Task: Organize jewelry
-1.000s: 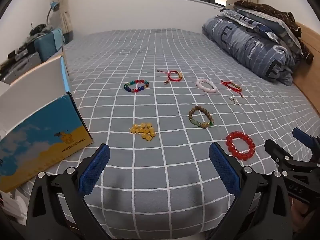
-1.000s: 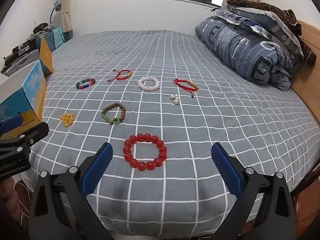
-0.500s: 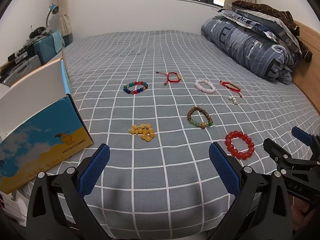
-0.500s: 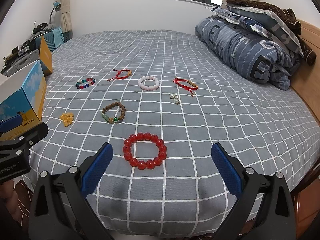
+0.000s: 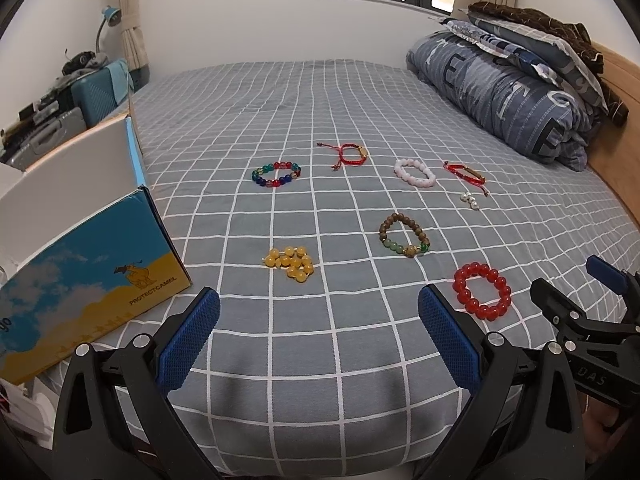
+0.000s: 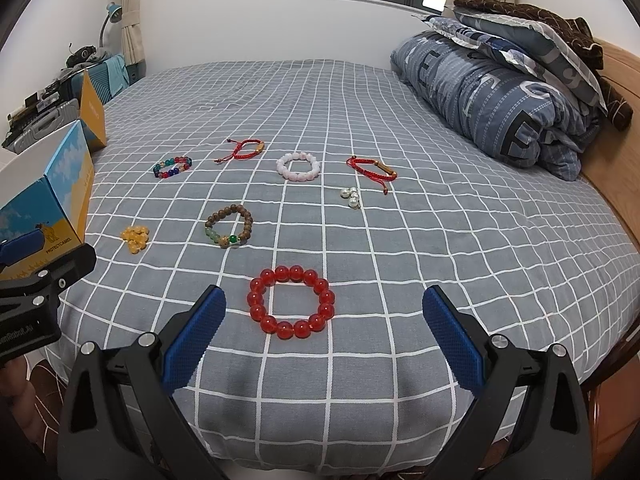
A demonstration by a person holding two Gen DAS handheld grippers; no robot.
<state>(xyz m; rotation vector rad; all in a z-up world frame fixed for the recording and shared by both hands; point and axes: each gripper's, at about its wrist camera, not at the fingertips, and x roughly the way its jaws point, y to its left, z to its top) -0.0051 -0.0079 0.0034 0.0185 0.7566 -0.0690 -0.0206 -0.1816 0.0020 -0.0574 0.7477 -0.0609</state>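
Several bracelets lie on the grey checked bed. A red bead bracelet (image 6: 291, 303) lies just ahead of my open right gripper (image 6: 324, 336); it also shows in the left wrist view (image 5: 482, 291). A yellow bead cluster (image 5: 291, 266) lies ahead of my open left gripper (image 5: 319, 338). Farther off are a brown bead bracelet (image 5: 403, 236), a multicoloured one (image 5: 277, 174), a red cord one (image 5: 348, 154), a pink one (image 5: 414, 173), another red cord one (image 5: 466, 174) and small pearls (image 5: 469, 201). Both grippers are empty.
An open blue and yellow cardboard box (image 5: 80, 264) stands at the bed's left edge. A folded blue duvet and pillows (image 5: 516, 92) lie at the far right by the wooden headboard. Suitcases and clutter (image 5: 60, 112) stand at the far left.
Both grippers have shifted slightly; the bracelets sit a little higher in both views. Nothing was taken hold of or moved on the bed.
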